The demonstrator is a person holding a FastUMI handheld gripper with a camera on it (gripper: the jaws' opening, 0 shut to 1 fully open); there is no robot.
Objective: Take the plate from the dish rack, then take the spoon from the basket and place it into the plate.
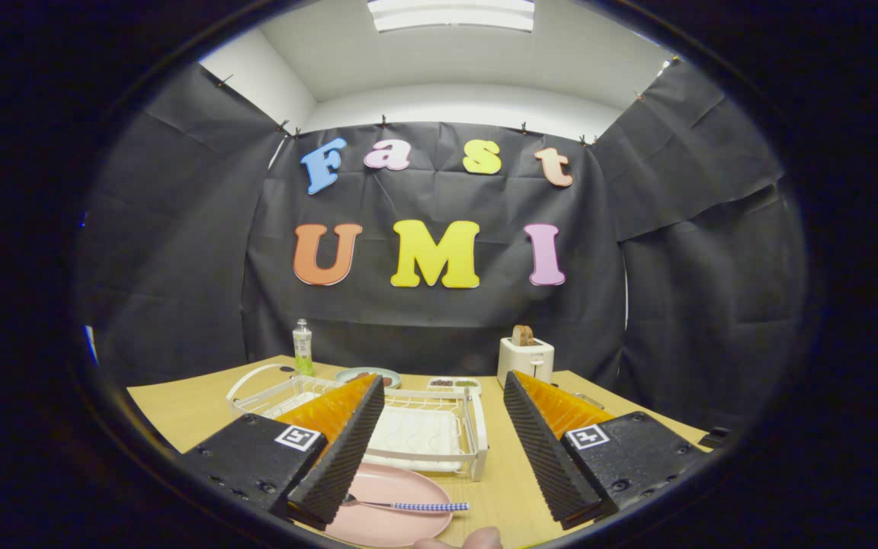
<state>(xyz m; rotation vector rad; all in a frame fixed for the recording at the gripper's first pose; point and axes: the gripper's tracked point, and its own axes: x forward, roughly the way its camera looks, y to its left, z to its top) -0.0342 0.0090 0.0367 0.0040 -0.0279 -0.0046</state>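
- Gripper view, lower centre: claw (443, 457) spread wide, empty, black ribbed fingers (347, 450) with orange backs.
- Bottom centre, between the fingers: pink plate (401, 526) flat on the bench (180, 404).
- On the plate: spoon (408, 505) lying crosswise, bowl beside the left finger, checked handle pointing right.
- Just beyond the plate: white dish rack (439, 427), no dishes visible.
- Centre, past the rack: greenish plate (368, 374), small tray (454, 383).
- Centre left: bottle (302, 347), upright.
- Centre right: white toaster (526, 357), bread slice protruding.
- Bottom edge: fingertip (477, 540) of a person.
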